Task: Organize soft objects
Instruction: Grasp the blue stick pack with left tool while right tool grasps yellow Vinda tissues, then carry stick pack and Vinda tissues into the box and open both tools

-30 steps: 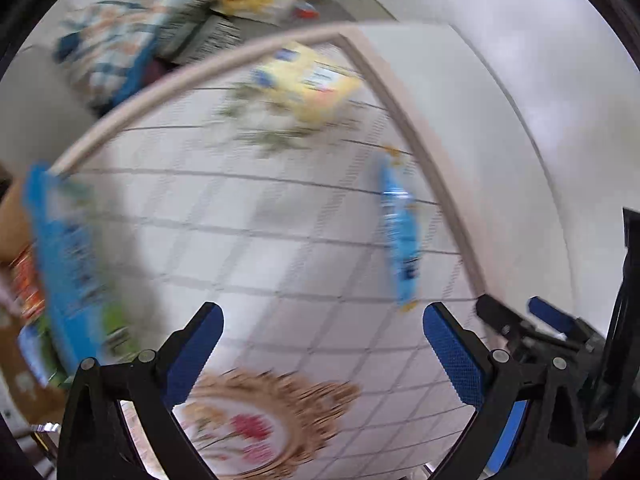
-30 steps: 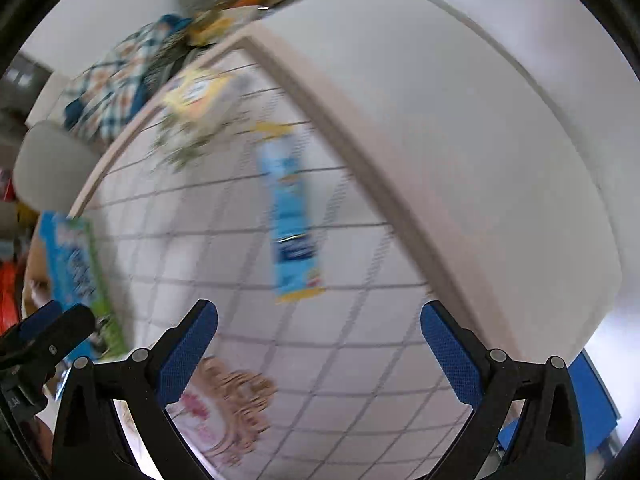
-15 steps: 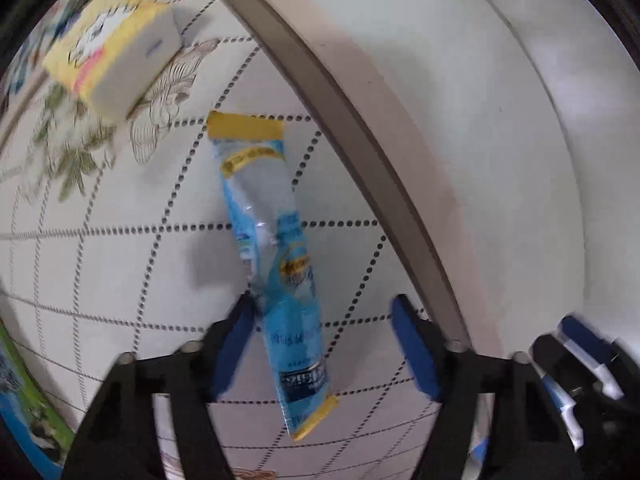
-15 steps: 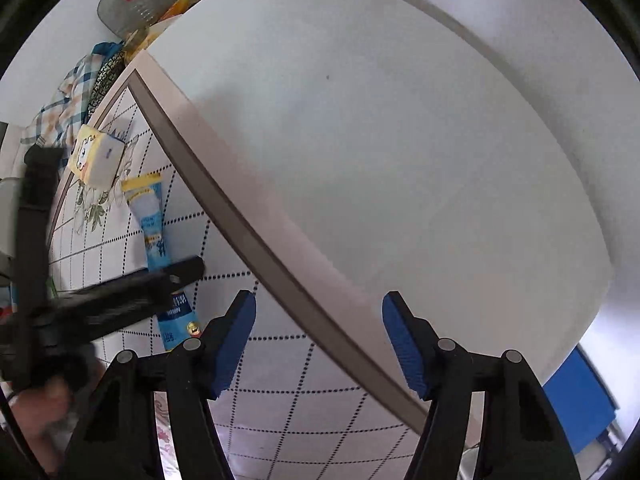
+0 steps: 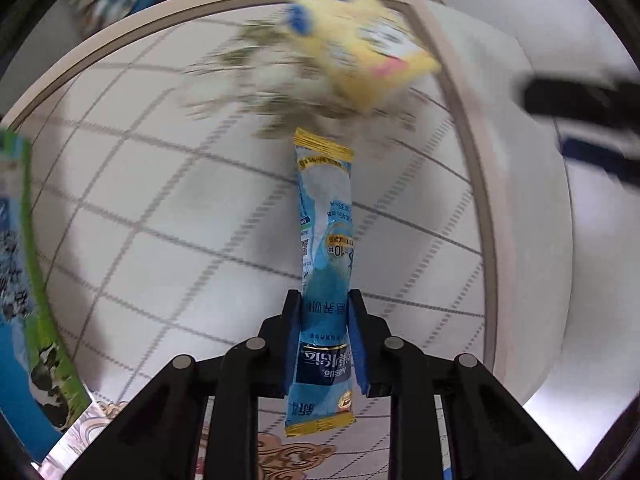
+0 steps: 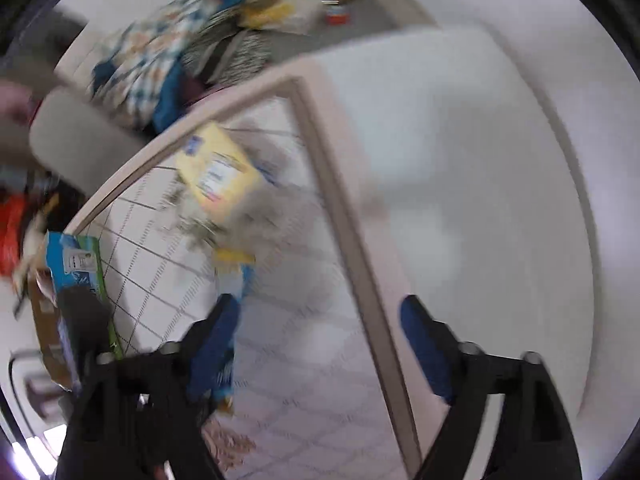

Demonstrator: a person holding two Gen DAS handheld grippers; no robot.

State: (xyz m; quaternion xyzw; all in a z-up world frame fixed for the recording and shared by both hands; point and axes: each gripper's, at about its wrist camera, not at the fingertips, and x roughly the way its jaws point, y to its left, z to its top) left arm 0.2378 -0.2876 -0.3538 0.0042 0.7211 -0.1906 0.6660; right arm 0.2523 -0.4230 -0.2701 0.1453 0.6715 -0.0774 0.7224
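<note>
Pinching the blue stick sachet near its lower third, the left gripper has its two blue pads closed on either side of the packet, whose yellow-edged top points away from the camera over the gridded cloth of the bench. The short end of the packet pokes out behind the pads toward the camera. It looks lifted clear of the cloth, though the pictures do not settle that.

The step in hand appears to be carrying this sachet off to wherever the soft things are being gathered. The packet is limp and the long free end will sag or swing, so the carry is best kept smooth and the wrist level, without squeezing harder: more pressure would only crease the film. The motion blur around the yellow tissue pack at the far corner suggests a fast move; slowing before the set-down would help the sachet land flat rather than flop over.

The right gripper hangs over the bench edge with its jaws apart and nothing between them. It sits just beside the left one, so it should keep out of the sachet's path. A blue and green carton stands at the left edge of the bench, and it needs clearance if the carry goes that way.
</note>
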